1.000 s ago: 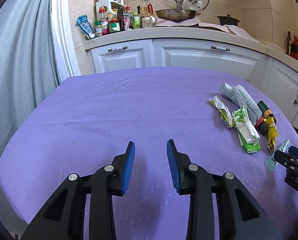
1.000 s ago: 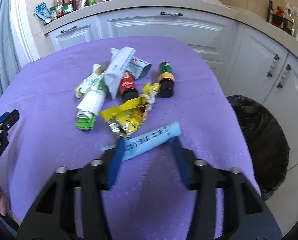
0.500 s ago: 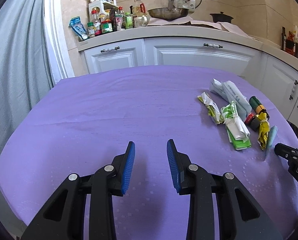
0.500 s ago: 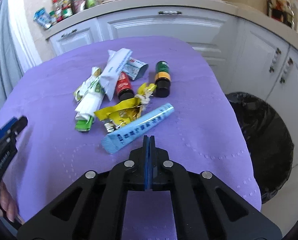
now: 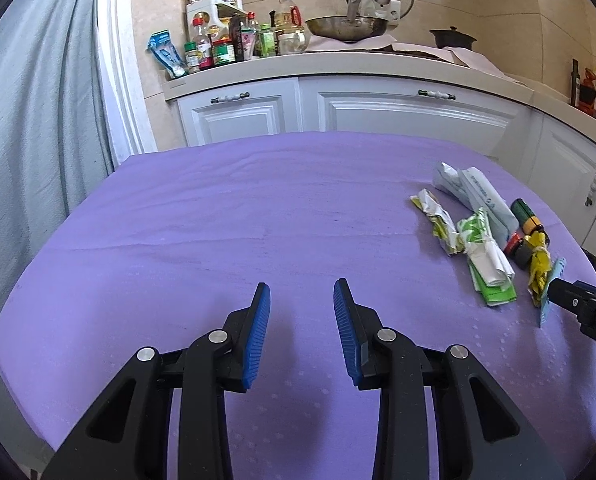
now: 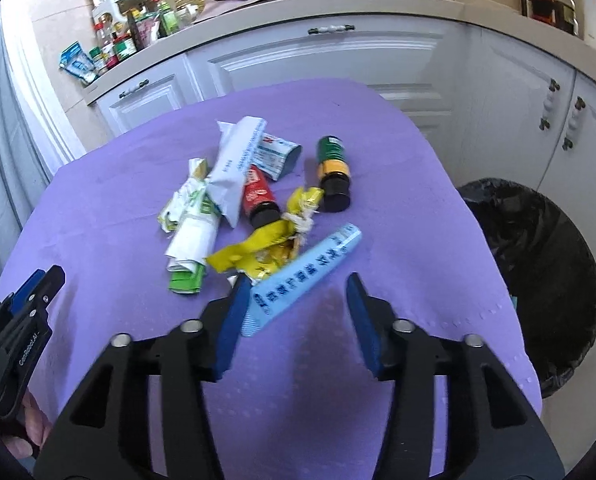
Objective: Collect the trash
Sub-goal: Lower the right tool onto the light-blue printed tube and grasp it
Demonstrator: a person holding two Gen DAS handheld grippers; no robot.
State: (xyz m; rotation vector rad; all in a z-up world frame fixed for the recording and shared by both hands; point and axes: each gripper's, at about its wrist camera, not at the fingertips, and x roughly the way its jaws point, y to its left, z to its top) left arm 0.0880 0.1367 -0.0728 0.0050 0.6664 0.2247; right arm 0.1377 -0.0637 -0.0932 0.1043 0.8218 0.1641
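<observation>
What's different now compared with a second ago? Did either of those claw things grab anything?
The right gripper was open around the light blue wrapper a second ago, snapped shut just short of it without catching it, and has opened again, the wrapper's near end against its left finger. Nothing is held. The left gripper stayed open and idle; the other trash and the black bin did not move.

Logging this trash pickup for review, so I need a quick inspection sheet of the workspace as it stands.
Surface: purple tablecloth, wrinkled.
Job's things: blue packet lying between the right gripper's fingers; yellow wrapper, red tube, green bottle, white wrappers piled beyond; black-lined bin beside the table.
Clutter: nothing seen.
Grippers: left gripper open, empty; right open.
Cables: nothing seen.
Surroundings: white cabinets, counter bottles, wok.
</observation>
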